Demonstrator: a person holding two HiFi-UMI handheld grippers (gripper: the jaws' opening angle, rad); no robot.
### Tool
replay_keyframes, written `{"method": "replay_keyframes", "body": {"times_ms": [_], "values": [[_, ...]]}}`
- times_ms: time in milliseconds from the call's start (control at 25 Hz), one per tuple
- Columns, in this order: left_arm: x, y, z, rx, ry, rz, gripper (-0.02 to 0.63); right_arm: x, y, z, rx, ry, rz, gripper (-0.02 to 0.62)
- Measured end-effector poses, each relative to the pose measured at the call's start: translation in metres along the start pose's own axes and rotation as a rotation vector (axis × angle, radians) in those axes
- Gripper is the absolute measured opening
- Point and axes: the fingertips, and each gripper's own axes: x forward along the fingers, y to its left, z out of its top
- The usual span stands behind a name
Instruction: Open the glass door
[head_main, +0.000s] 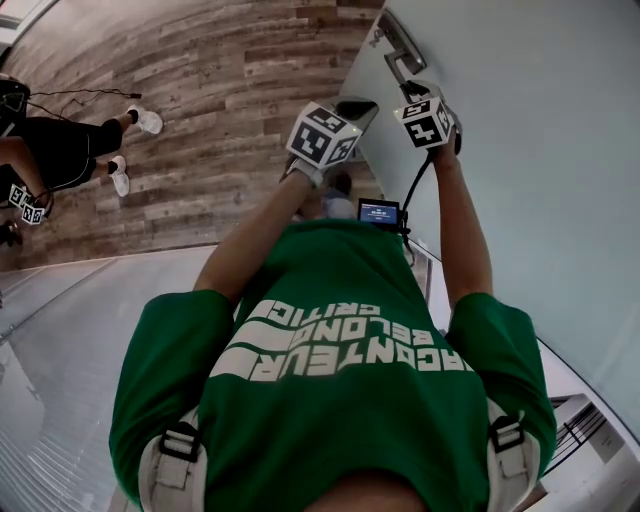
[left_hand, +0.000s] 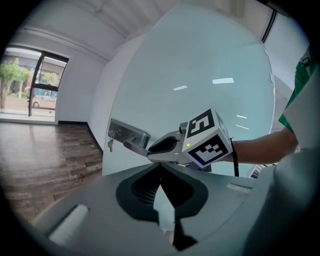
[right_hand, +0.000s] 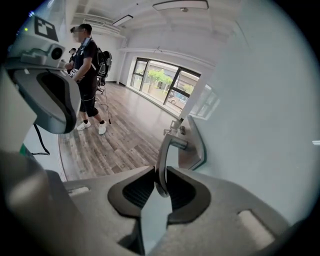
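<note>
— Glass door (head_main: 540, 160) fills the right side of the head view, a frosted pane with wooden floor (head_main: 200, 120) to its left. We count one lever handle (head_main: 398, 52) on it, top centre-right. Our right claw (head_main: 412, 92) is at the lever. Our left claw (head_main: 360, 108) hangs just beside it, touching nothing.

— And the left gripper view?

— At bottom centre our left claw (left_hand: 161, 170) has its jaws together with nothing between them. Mid-frame, the right claw reaches the lever, and what looks like one key (left_hand: 110, 144) hangs at the lever's base.

— The right gripper view settles the hold. Low in the centre, our right claw (right_hand: 159, 182) is clamped on the free end of the lever. One bystander (right_hand: 87, 75) stands upper left.

— How will it handle, do we reckon?

— The lever is stiff, smooth metal, so it may slip, but gripping near its tip gives us the most leverage. The pane looks heavy and brittle, so we'd move it by the handle only, and steadily. In all we count one door, one lever, one key and two claws.
</note>
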Motion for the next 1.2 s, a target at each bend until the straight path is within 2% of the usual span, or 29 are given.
{"method": "replay_keyframes", "body": {"times_ms": [600, 1200], "values": [[0.022, -0.015, 0.009, 0.016, 0.034, -0.046, 0.017, 0.006, -0.077, -0.021, 0.075, 0.039, -0.094, 0.066], [0.026, -0.016, 0.006, 0.032, 0.058, -0.06, 0.017, 0.009, -0.131, -0.05, 0.11, 0.076, -0.183, 0.067]]}}
